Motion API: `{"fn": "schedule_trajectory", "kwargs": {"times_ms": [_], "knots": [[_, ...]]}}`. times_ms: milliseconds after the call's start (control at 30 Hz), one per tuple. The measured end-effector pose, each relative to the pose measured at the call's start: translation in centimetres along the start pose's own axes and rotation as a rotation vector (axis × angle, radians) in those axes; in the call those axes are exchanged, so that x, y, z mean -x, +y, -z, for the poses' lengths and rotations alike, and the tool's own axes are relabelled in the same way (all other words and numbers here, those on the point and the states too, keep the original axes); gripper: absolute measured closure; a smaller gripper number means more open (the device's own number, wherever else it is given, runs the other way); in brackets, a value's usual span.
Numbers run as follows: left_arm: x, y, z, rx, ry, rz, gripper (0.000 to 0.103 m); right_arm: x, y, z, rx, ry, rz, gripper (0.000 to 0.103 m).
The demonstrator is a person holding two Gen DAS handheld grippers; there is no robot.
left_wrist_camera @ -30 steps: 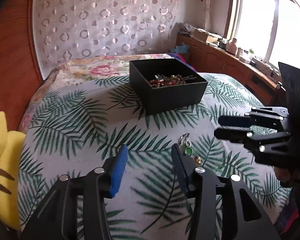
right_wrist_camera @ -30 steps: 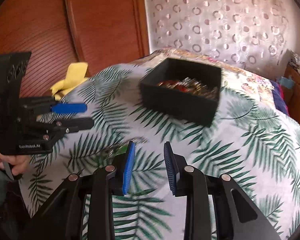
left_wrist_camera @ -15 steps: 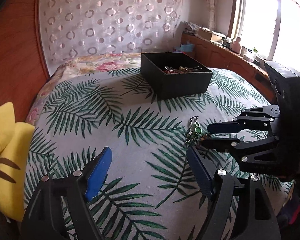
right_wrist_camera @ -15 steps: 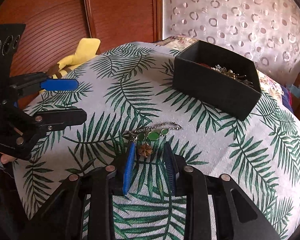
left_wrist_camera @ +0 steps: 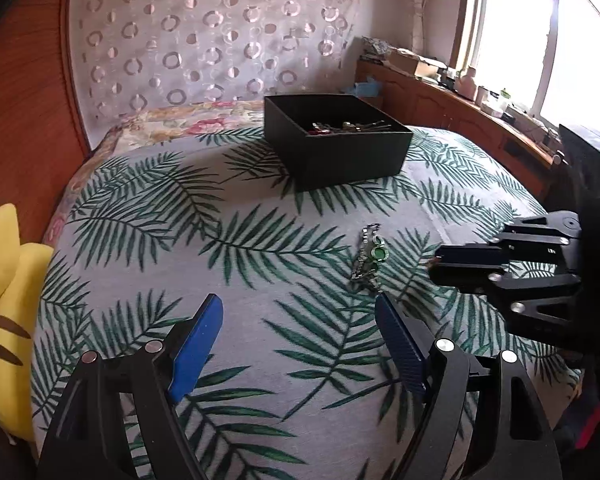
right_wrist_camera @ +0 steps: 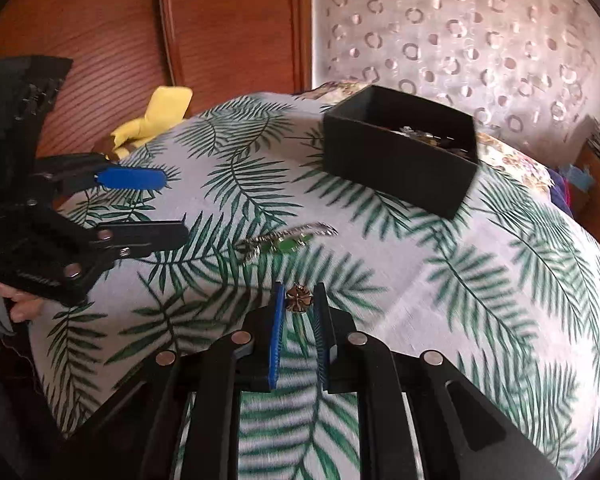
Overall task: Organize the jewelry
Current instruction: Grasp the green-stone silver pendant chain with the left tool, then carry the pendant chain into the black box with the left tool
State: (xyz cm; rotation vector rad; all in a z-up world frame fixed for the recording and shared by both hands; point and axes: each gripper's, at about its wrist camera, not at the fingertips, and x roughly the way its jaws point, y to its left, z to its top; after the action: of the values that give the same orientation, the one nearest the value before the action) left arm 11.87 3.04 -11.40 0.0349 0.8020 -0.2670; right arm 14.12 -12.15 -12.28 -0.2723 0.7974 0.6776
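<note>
A black box point(left_wrist_camera: 336, 142) point(right_wrist_camera: 400, 156) holding several pieces of jewelry stands at the far side of the leaf-print bedspread. A silver chain with green stones point(left_wrist_camera: 370, 254) point(right_wrist_camera: 286, 240) lies on the spread, nearer to me than the box. My right gripper point(right_wrist_camera: 299, 298) is shut on a small bronze flower-shaped piece point(right_wrist_camera: 299, 299), lifted a little above the spread; it also shows in the left wrist view point(left_wrist_camera: 436, 260), to the right of the chain. My left gripper point(left_wrist_camera: 298, 314) point(right_wrist_camera: 152, 206) is open and empty, hovering near the chain.
A yellow plush toy point(left_wrist_camera: 4, 292) point(right_wrist_camera: 156, 118) lies at the bed's left edge by the wooden headboard point(left_wrist_camera: 24, 100). A wooden ledge with clutter point(left_wrist_camera: 480, 108) runs under the window at the right. A patterned curtain point(left_wrist_camera: 220, 32) hangs behind the bed.
My right gripper came down over the flower-shaped piece beside the chain, closed on it and lifted it off the spread. My left gripper opened wider and drew back.
</note>
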Motion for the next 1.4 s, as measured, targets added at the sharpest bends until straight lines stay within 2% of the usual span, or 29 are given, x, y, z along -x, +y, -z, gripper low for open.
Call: {"fn": "schedule_trajectory", "kwargs": {"times_ms": [133, 300, 367, 533, 767, 867, 900, 1000, 1400], "knots": [[-0.5, -1.5, -0.4, -0.037, 0.004, 0.013, 0.029, 2.2, -1.0, 1.9, -0.051, -0.031, 0.006, 0.087], [-1.4, -3.5, -1.3, -0.076, 0.018, 0.047, 0.051, 3.9, -2.0, 3.4, -0.100, -0.053, 0.010, 0.087], [-2.0, -4.4, -1.6, -0.099, 0.031, 0.059, 0.066, 4.4, -2.2, 3.7, -0.100, -0.060, 0.019, 0.087], [-3.3, -6.3, -2.6, -0.158, 0.053, 0.064, 0.080, 4.7, -2.4, 3.5, -0.105, -0.072, 0.021, 0.087], [-5.2, -6.5, -3.0, -0.189, 0.103, 0.022, 0.082, 5.1, -2.8, 3.5, -0.111, -0.086, 0.021, 0.087], [-5.2, -6.6, -2.9, -0.196, 0.101, 0.018, 0.083, 5.2, -2.9, 3.5, -0.109, -0.090, 0.022, 0.087], [-5.2, -6.7, -2.9, -0.198, 0.099, 0.017, 0.093, 5.2, -2.9, 3.4, -0.108, -0.090, 0.022, 0.087], [-5.2, -6.7, -2.9, -0.202, 0.097, 0.022, 0.093, 5.2, -2.9, 3.2, -0.105, -0.090, 0.026, 0.087], [-1.5, -6.1, -5.8, -0.171, -0.018, 0.034, 0.093, 5.6, -3.8, 0.3, -0.077, -0.116, 0.066, 0.087]]}}
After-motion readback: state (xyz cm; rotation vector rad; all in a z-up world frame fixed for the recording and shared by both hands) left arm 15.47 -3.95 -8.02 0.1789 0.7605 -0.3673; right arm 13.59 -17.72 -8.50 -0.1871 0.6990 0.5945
